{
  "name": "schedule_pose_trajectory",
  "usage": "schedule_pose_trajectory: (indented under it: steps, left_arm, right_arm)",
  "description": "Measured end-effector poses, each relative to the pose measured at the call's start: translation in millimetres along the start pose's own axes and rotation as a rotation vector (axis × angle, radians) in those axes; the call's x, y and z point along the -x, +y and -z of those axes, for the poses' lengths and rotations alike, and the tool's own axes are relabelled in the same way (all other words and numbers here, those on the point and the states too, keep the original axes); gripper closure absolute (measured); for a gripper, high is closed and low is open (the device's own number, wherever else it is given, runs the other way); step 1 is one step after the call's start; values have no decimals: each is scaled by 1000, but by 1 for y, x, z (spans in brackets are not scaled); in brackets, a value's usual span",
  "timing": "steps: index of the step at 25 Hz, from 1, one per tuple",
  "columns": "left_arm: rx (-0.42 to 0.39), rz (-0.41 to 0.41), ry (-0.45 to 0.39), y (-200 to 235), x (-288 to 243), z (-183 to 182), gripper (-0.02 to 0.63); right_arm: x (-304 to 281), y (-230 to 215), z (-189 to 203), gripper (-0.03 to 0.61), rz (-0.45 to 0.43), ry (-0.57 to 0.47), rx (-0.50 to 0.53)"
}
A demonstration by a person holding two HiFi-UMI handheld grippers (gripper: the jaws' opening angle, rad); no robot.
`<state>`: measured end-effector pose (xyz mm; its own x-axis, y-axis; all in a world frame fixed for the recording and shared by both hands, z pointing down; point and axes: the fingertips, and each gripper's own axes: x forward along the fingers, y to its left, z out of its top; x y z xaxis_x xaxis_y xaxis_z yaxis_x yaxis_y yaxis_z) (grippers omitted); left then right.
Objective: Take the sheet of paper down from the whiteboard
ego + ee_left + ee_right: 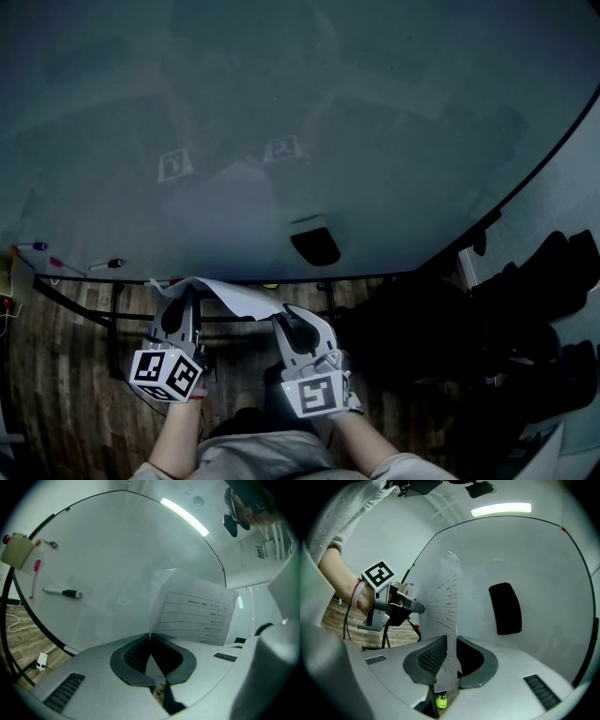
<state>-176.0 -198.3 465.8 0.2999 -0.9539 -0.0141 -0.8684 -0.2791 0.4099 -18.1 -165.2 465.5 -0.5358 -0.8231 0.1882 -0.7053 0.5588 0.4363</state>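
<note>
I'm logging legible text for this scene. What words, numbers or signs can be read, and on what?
Nothing here can be read.
Sheet of paper: printed form lines, too small to read.
Marker cubes: black square patterns only, no words.
Whiteboard: no writing visible.
Black pen: label unreadable.

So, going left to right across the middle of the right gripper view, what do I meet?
left gripper → paper → eraser
</note>
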Motion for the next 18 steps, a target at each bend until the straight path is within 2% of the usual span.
schedule_pose_trajectory:
  steps: [6, 13, 18]
  left_arm:
    - [3, 32, 17, -7, -2, -3, 598]
    - [-21, 117, 80, -17, -3, 0, 598]
    - [-60, 147, 124, -21, 5, -3, 598]
  right_arm:
    - [4, -6, -2, 546, 32, -8, 3]
    - [13, -13, -8, 557, 35, -4, -20]
    - [18, -11, -15, 558, 24, -17, -61]
